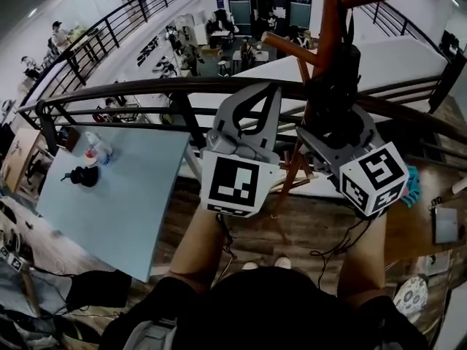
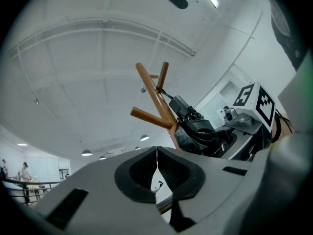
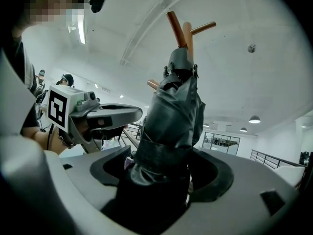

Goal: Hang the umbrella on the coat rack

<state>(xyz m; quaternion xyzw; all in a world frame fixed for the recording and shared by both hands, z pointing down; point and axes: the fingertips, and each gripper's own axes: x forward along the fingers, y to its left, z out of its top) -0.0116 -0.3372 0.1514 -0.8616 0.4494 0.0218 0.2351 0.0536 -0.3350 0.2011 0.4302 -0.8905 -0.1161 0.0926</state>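
A folded black umbrella [image 1: 337, 86] hangs against the brown wooden coat rack [image 1: 332, 20], top end up by the pegs [image 3: 178, 28]. In the left gripper view a thin strap runs from a peg [image 2: 159, 84] to the umbrella [image 2: 195, 131]. My right gripper [image 3: 164, 168] stands round the umbrella's lower body [image 3: 171, 116]. Its jaws are wide, with a dark gap beside the left pad. My left gripper [image 2: 157, 153] is shut with nothing in it, pads meeting in a thin line. It is held just left of the rack [image 2: 156, 99], beside the right gripper [image 1: 332, 115].
A dark metal railing [image 1: 146, 90] runs right behind the rack, with a lower floor and people beyond it. A light blue table [image 1: 124, 188] with bottles and a black object stands at the left. Papers and a teal item [image 1: 412, 184] lie on the wooden floor at the right.
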